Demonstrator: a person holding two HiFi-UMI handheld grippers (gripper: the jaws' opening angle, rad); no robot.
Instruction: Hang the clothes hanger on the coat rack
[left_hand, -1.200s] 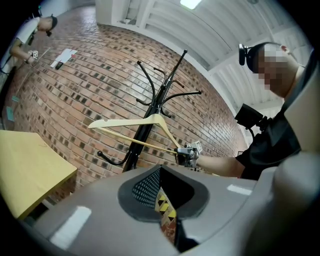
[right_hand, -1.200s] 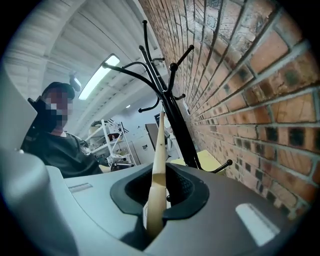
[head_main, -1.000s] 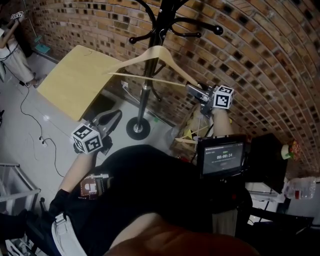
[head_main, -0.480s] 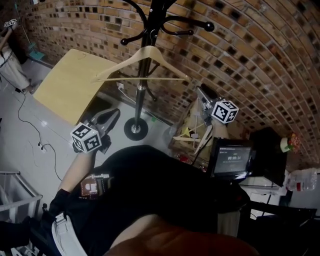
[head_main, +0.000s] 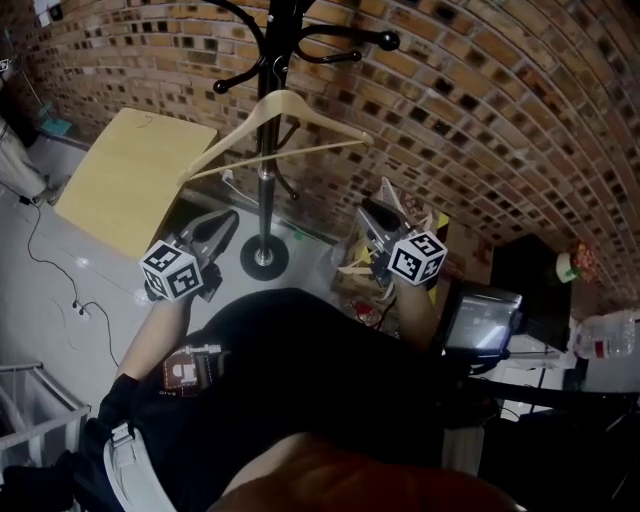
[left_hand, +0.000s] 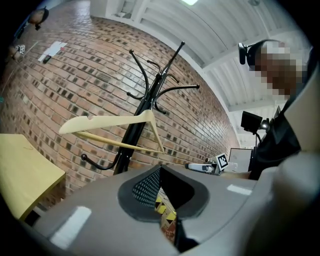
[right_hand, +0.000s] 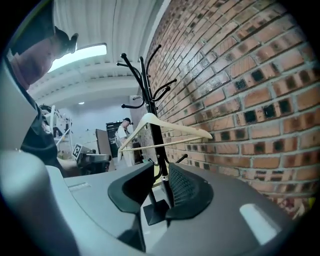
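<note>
The pale wooden clothes hanger (head_main: 232, 137) hangs by its hook on the black coat rack (head_main: 265, 190), free of both grippers. It also shows in the left gripper view (left_hand: 112, 122) and the right gripper view (right_hand: 165, 127), against the pole (left_hand: 137, 125) (right_hand: 155, 140). My right gripper (head_main: 378, 198) sits below and right of the hanger's right end. Its jaws (right_hand: 161, 175) are closing with nothing between them. My left gripper (head_main: 225, 222) (left_hand: 161, 172) points level at the rack from lower left, empty, with a narrow gap between its jaws.
A brick wall (head_main: 480, 120) stands just behind the rack. A pale wooden tabletop (head_main: 130, 175) lies to the left and the rack's round base (head_main: 263, 262) is on the floor. Wooden frames and cardboard (head_main: 360, 265) and a lit monitor (head_main: 478, 325) are at right.
My right gripper was at the hanger's right tip; it has come away, down and back toward my body. The hanger stays on the rack. My left gripper has hardly shifted.
</note>
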